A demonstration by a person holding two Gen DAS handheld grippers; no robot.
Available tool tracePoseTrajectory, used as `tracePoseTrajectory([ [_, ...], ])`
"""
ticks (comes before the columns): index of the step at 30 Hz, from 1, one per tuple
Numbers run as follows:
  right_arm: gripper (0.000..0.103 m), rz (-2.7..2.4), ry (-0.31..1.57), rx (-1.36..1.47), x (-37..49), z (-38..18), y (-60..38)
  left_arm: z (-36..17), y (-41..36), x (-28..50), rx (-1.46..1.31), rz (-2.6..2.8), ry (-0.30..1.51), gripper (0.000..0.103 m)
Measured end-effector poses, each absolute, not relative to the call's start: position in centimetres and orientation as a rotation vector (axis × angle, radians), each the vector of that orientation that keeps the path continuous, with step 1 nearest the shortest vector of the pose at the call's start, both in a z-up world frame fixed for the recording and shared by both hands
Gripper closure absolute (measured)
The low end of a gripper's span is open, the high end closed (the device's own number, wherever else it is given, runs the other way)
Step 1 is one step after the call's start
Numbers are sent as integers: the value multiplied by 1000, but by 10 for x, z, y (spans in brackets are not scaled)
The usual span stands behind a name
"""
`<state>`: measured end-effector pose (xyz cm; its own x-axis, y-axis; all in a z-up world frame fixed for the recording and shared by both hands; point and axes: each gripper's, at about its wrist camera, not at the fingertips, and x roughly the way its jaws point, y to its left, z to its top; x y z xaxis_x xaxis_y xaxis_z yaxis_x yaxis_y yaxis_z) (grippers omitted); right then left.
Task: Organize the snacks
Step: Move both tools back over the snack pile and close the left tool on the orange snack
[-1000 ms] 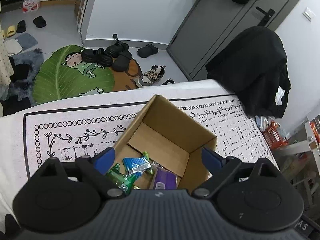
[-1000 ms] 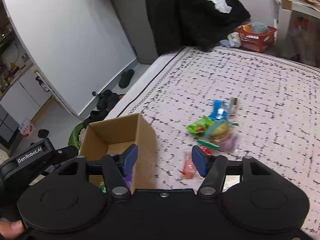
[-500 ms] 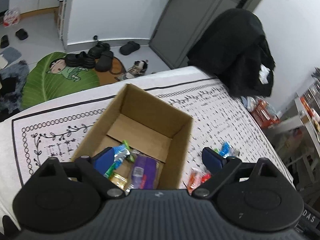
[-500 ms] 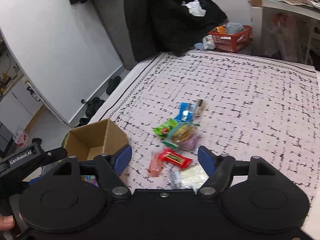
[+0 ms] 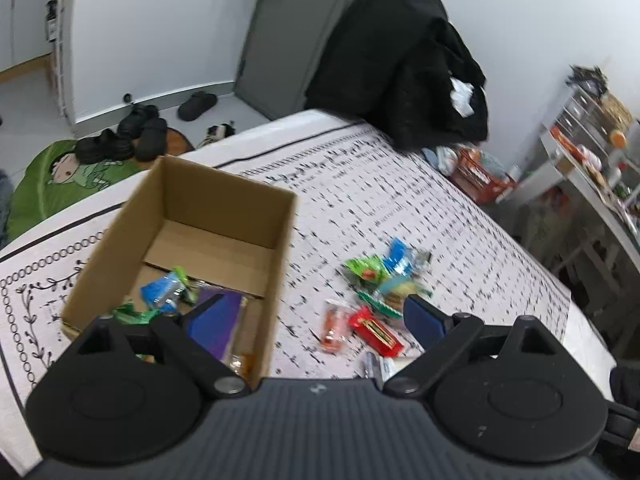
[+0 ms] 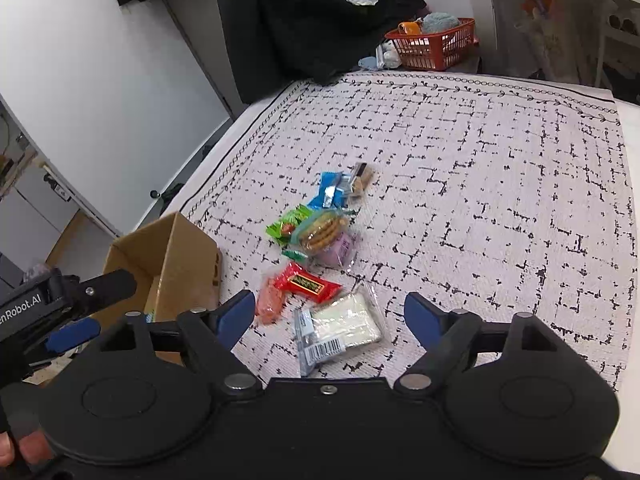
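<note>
An open cardboard box [image 5: 224, 184] [image 6: 182, 256] sits on the patterned cloth, holding a blue packet [image 5: 162, 290], green packets and a purple packet [image 5: 230, 316]. To its right lies a loose pile of snacks: a red packet [image 6: 308, 283] [image 5: 374, 330], an orange-pink packet [image 6: 267, 304], a clear white-filled packet [image 6: 340, 326], biscuits [image 6: 322, 230], a green packet [image 6: 289, 226] and a blue packet [image 6: 330, 192]. My left gripper [image 5: 316, 316] is open over the box's right wall. My right gripper [image 6: 330, 314] is open, empty, just above the white packet.
The cloth-covered table [image 6: 500, 184] spreads right of the pile. A black coat on a chair [image 5: 400, 60] stands at the far edge, a red basket [image 6: 434, 42] beside it. Shoes [image 5: 140, 136] and a green mat lie on the floor. A shelf [image 5: 592, 148] stands right.
Both grippers have swung right, from over the box toward the snack pile. The right one now hangs close over the white packet. Both stay open and empty.
</note>
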<state>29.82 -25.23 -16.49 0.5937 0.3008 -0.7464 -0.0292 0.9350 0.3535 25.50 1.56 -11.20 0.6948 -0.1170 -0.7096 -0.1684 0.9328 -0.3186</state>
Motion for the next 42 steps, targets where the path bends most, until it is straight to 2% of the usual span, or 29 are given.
tracePoseTrajectory([
  [7, 15, 225, 952, 354, 302, -181, -260, -126, -7, 258, -335, -28, 836, 14],
  [10, 11, 233, 968, 343, 305, -189, -259, -129, -13, 261, -330, -53, 843, 23],
  [12, 11, 242, 992, 337, 309, -196, -257, -134, -15, 264, -335, -64, 862, 37],
  [15, 11, 260, 1022, 310, 315, -206, -251, -142, -17, 270, -337, -67, 900, 51],
  [18, 11, 253, 1045, 267, 322, -215, -243, -149, -20, 275, -332, -62, 919, 59],
  [27, 13, 256, 1083, 182, 336, -238, -228, -162, -28, 294, -315, -54, 942, 60],
  [28, 18, 250, 1093, 169, 338, -242, -227, -164, -29, 296, -311, -54, 941, 60],
  [29, 29, 246, 1108, 167, 339, -245, -226, -166, -30, 298, -306, -51, 943, 60],
  [31, 39, 252, 1118, 180, 341, -250, -228, -169, -32, 302, -309, -52, 943, 60],
  [34, 46, 253, 1107, 183, 341, -250, -230, -174, -36, 307, -298, -47, 945, 60],
  [35, 53, 246, 1103, 186, 341, -250, -232, -176, -37, 309, -296, -48, 946, 60],
  [42, 62, 209, 1083, 239, 340, -248, -248, -193, -47, 316, -259, -30, 969, 60],
])
